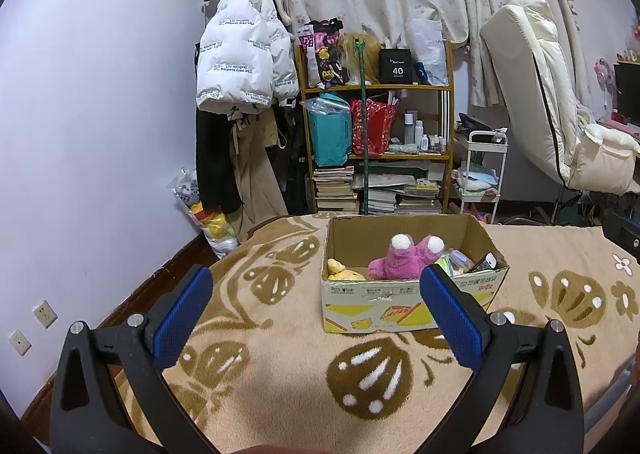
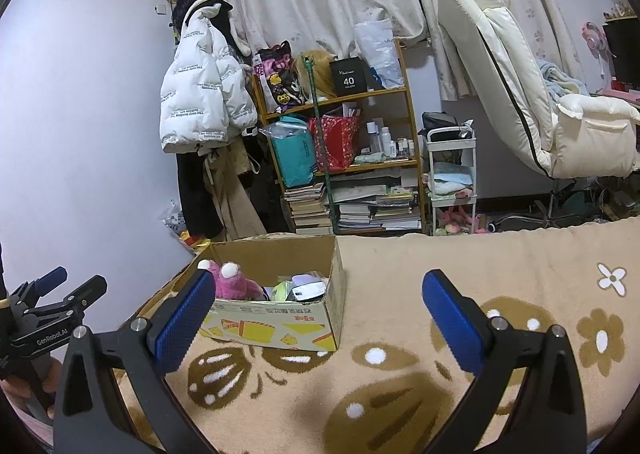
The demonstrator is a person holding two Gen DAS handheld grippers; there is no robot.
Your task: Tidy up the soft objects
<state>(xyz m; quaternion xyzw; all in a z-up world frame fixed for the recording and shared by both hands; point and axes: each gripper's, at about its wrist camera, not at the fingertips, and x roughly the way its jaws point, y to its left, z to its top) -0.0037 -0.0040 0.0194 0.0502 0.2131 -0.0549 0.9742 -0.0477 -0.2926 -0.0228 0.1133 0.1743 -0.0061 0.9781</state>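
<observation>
The pink plush [image 1: 394,260] sits in the cardboard box [image 1: 404,304] on the blanket [image 1: 280,374], with a yellow plush [image 1: 340,270] tucked in the left corner and some small packets and bottles [image 1: 464,264] crammed on the right. Can't tell whether that's sorted or about to be unpacked. I've got my left gripper [image 1: 316,312] and right gripper [image 2: 318,318] hanging back short of the box, jaws spread wide, holding nothing, probably so either one can reach in.
</observation>
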